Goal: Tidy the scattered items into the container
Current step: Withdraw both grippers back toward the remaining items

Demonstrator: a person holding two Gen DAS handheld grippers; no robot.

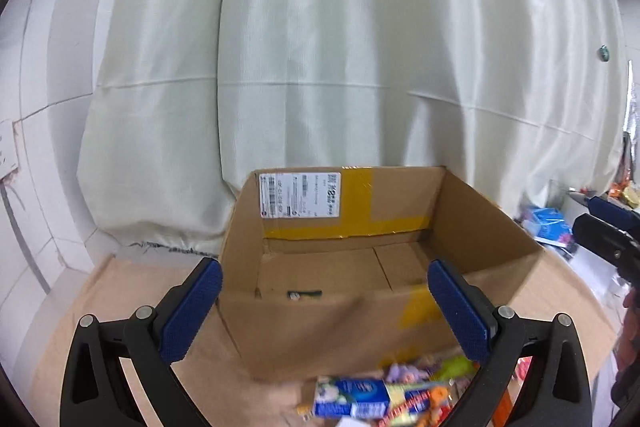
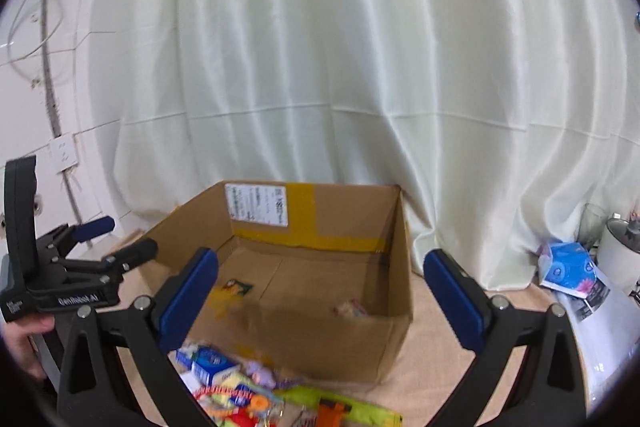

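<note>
An open cardboard box (image 1: 472, 227) with a white shipping label stands against the curtain. A small dark packet (image 1: 304, 294) lies on its floor. The right wrist view shows the box (image 2: 348, 215) holding a dark-and-yellow packet (image 2: 236, 287) and a pinkish one (image 2: 352, 307). Blurred snack packets (image 1: 380, 395) lie scattered in front of the box, also visible as a pile (image 2: 248, 387). My left gripper (image 1: 328, 307) is wide open and empty just before the box's front wall. My right gripper (image 2: 320, 303) is likewise open and empty. The left gripper (image 2: 116, 239) shows at the box's left side.
A pale curtain (image 2: 320, 67) hangs behind the box. A blue tissue pack (image 2: 568, 267) and a white appliance (image 2: 616, 251) sit at the right. Tiled wall with cables (image 2: 48, 67) is on the left. A hand (image 2: 24, 339) holds the left gripper. The surface is tan.
</note>
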